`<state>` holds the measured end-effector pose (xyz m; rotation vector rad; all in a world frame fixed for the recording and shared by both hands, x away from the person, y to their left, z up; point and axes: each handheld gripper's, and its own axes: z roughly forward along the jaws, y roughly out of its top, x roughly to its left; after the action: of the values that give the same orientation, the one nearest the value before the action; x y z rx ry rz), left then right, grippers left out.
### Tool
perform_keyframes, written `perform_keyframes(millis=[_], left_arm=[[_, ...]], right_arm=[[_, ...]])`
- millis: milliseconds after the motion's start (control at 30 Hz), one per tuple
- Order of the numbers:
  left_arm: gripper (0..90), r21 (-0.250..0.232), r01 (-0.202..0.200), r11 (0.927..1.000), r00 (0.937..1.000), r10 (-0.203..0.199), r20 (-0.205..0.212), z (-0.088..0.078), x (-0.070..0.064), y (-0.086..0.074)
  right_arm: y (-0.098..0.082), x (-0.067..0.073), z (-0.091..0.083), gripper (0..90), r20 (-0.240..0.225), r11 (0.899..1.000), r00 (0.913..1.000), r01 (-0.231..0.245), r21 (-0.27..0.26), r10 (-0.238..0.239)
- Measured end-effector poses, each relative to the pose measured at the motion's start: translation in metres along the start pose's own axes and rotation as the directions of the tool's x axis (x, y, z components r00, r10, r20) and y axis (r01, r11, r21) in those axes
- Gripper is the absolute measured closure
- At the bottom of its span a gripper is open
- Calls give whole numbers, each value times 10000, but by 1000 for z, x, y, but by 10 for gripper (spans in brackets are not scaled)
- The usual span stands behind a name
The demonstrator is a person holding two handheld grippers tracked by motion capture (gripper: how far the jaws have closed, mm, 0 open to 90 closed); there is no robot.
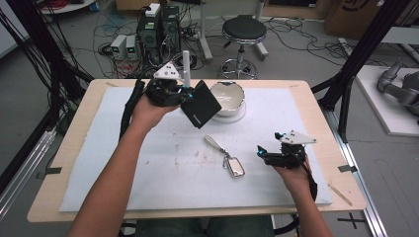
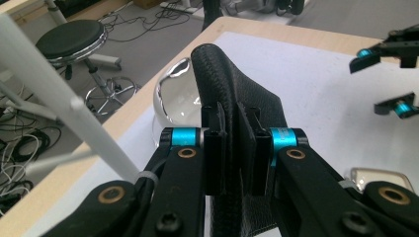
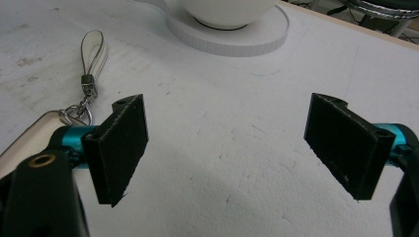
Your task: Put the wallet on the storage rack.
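A small pale mark is seen on the face of the black wallet (image 1: 200, 104) in the high view, but it is too small to be read; no other writing can be made out on the things on the table.

The left gripper (image 1: 184, 97) is held raised above the white mat (image 1: 148, 168), at about 11 o'clock from the mat's middle. Its jaws are closed on the black wallet: in the left gripper view the two pads are pressed against both sides of the textured leather (image 2: 237, 143), which stands upright between them and rises above the fingertips. In the high view the wallet is seen hanging tilted, clear of the mat, just beside the white bowl (image 1: 228, 97), which lies at 3 o'clock from it. The bowl is set on a round white coaster (image 3: 232, 37) at 12 o'clock on the mat.

The right gripper (image 1: 261, 151) is held low over the mat at about 4 o'clock. Its jaws are spread wide, and nothing is held or touched between the pads (image 3: 121, 148); bare mat is seen between them in the right gripper view.

A key fob (image 1: 235, 166) with a pale strap (image 1: 213, 143) is lying flat on the mat near its middle, at 9 o'clock from the right gripper and just beside its left jaw.
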<state>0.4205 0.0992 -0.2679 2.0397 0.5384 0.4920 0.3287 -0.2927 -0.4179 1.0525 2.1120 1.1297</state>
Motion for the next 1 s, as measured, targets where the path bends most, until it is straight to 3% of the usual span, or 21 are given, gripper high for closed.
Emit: perform_keyframes(millis=[167,200,300,467,600,1000], left_arm=[[819,79,-174,9998,9997,175,-166,23,6,19],[819,87,-174,9998,9997,175,-171,34,8,25],[819,143,-208,9997,9995,212,-252,45,10,30],[818,70,6,10000,9992,-3,-397,70,18,40],[818,152,123,9998,9992,-117,-394,88,26,41],[818,267,108,9996,9967,-86,-802,116,37,40]], right_arm=[[1,0,-1,171,43,9999,10000,73,-104,-72],[1,-1,-1,171,28,9999,10000,42,-97,-42],[0,-2,0,170,33,10000,10000,0,-84,0],[0,-4,1,171,12,9999,10000,-58,-101,58],[0,-4,1,171,17,9999,9999,-100,-80,100],[0,-7,2,170,13,9999,9999,-110,-130,110]])
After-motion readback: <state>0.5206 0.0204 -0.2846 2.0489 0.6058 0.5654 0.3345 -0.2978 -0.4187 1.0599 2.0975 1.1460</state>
